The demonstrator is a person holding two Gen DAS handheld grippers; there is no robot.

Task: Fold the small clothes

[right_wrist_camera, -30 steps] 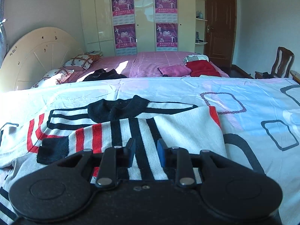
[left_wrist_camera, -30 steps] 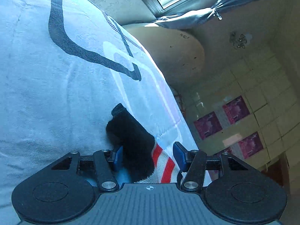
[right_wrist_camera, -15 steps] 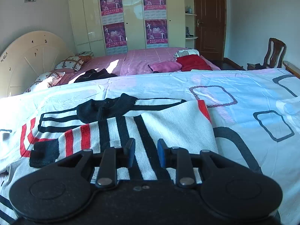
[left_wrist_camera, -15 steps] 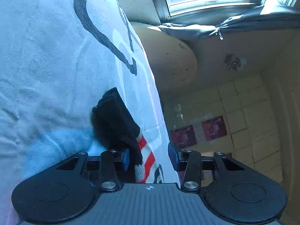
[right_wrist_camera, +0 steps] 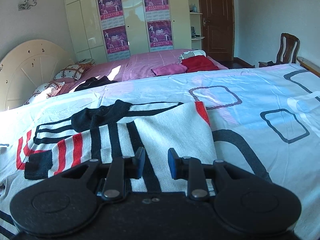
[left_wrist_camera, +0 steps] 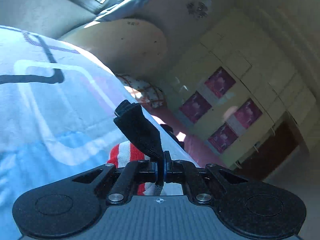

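A striped sweater [right_wrist_camera: 170, 124] in white, black and red lies flat on the patterned bed sheet [right_wrist_camera: 250, 100], black collar [right_wrist_camera: 100, 116] away from me. One sleeve lies folded across its front, ending in a black cuff [right_wrist_camera: 38, 166]. My right gripper [right_wrist_camera: 156, 160] hovers open just above the sweater's lower part, nothing between its pads. In the left wrist view my left gripper [left_wrist_camera: 160, 160] is shut on a black sleeve cuff [left_wrist_camera: 138, 128], which sticks up past the fingertips. The red and white sleeve [left_wrist_camera: 124, 154] trails below it, lifted off the sheet [left_wrist_camera: 40, 100].
A second bed with pink covers [right_wrist_camera: 152, 64], pillows and loose clothes stands behind. A cream headboard [right_wrist_camera: 30, 70] is at the left, a wardrobe with posters [right_wrist_camera: 130, 20] at the back. A wooden chair [right_wrist_camera: 288, 48] and a door [right_wrist_camera: 216, 16] are at the right.
My left gripper closed on the black cuff, then rose and rolled, lifting cuff and sleeve off the sheet. The right gripper shifted slightly over the sweater and stayed open.
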